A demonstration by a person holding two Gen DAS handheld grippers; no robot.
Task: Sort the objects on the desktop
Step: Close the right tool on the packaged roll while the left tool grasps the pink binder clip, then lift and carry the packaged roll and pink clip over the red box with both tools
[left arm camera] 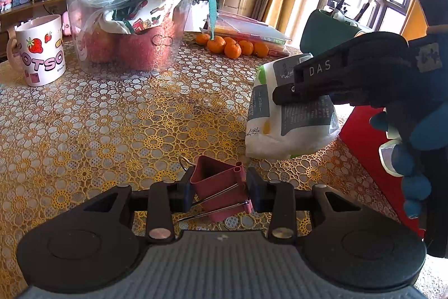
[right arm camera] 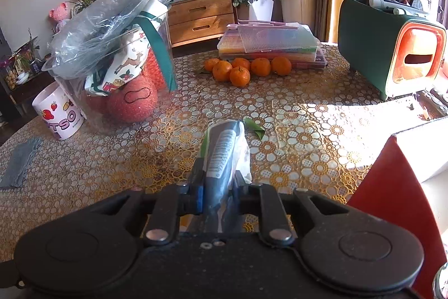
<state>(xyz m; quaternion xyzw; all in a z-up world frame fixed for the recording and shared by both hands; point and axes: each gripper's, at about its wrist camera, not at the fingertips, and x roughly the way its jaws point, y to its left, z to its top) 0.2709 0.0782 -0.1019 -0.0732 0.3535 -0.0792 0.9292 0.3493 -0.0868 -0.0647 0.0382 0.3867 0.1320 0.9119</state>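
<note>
Left gripper (left arm camera: 219, 194) pads clamp a pink binder clip (left arm camera: 221, 194), held low over the patterned tablecloth (left arm camera: 98, 136). Right gripper (right arm camera: 217, 194) jaws pinch a tissue pack (right arm camera: 224, 153); in the left view that pack (left arm camera: 291, 125) hangs clear of the table, just right of the clip. Farther back: clear tub (left arm camera: 131, 27) stuffed with bags, strawberry mug (left arm camera: 39, 58) at left, tangerines (right arm camera: 243, 69) beside a stack of bead boxes (right arm camera: 271, 46), green organizer (right arm camera: 389, 46) at right. Red box (right arm camera: 392, 192) sits at near right.
</note>
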